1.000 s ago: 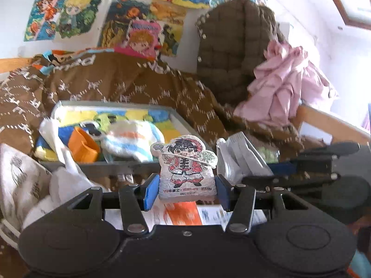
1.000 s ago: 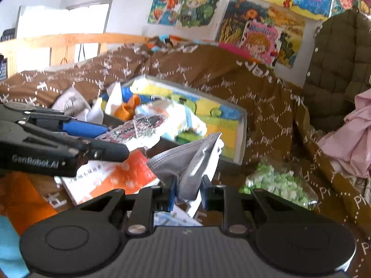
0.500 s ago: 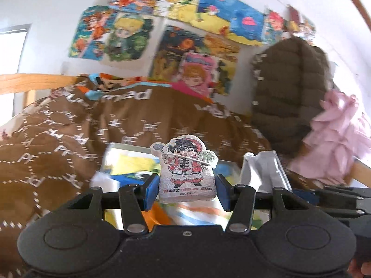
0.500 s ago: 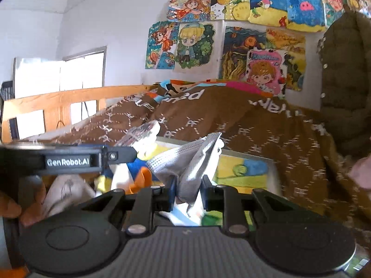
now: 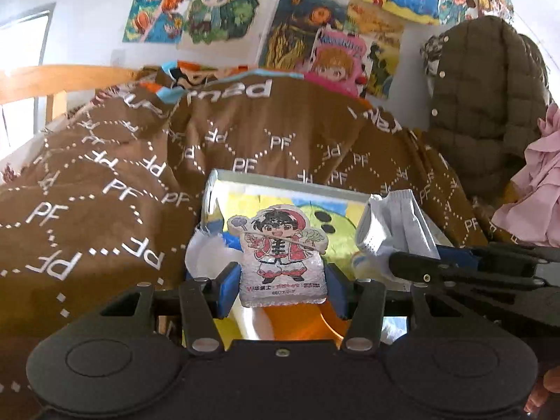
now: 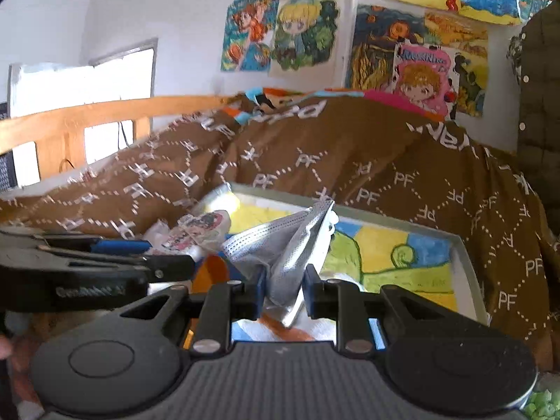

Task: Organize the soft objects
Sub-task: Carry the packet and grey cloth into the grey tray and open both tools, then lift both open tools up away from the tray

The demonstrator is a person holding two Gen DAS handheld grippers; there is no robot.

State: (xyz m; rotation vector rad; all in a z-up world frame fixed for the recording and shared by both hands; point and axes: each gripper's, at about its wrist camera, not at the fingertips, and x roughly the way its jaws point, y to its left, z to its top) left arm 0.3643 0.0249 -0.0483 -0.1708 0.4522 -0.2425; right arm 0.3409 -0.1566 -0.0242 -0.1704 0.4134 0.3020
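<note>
Left gripper (image 5: 282,286): blue pads closed on a flat cartoon-figure pouch (image 5: 282,262), held upright over the near left part of the tray (image 5: 290,177)
Right gripper (image 6: 281,288): fingers pinched on a folded grey face mask (image 6: 290,248), raised above the tray's near edge
Tray: shallow, grey-rimmed, colourful picture lining; holds an orange item (image 6: 210,273) and white striped cloth (image 6: 280,330)
Surround: brown patterned blanket (image 5: 105,182) behind and left; brown quilted jacket (image 5: 486,105) far right

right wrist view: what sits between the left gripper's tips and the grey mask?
An orange object, partly hidden, shows in the gap between the left gripper holding the cartoon sponge and the grey mask pinched in the right gripper. Right wrist view only.
</note>
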